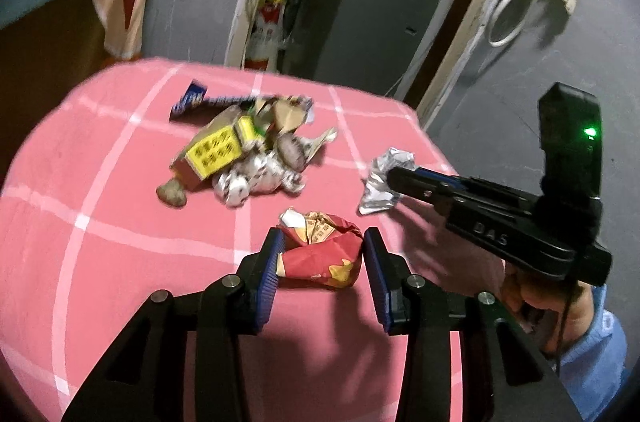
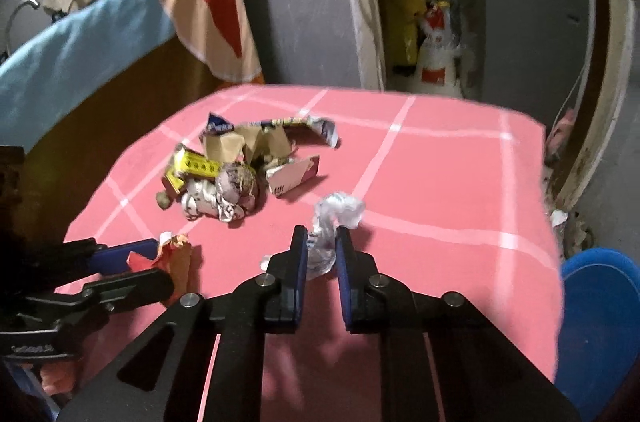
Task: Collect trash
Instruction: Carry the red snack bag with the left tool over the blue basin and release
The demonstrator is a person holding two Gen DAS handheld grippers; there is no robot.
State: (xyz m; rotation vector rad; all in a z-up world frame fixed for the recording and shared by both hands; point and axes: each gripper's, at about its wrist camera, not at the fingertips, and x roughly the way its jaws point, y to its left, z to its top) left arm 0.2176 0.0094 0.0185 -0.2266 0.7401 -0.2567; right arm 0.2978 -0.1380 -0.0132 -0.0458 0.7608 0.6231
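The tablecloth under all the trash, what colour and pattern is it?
Pink with thin white grid lines, a large check. The tablecloth shows best in the right wrist view.

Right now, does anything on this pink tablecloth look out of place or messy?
Yes. A heap of crumpled wrappers and torn cartons litters the tablecloth. The left gripper pinches a red wrapper; the right gripper clamps a silver one.

Dim indoor light is leaving the background murky, while the pink tablecloth [image 1: 120, 222] is standing out as the brightest surface. Fisheye distortion is bending door frames and darkening corners; motion blur is softening the trash pile [image 2: 240, 174] and cloth edges.
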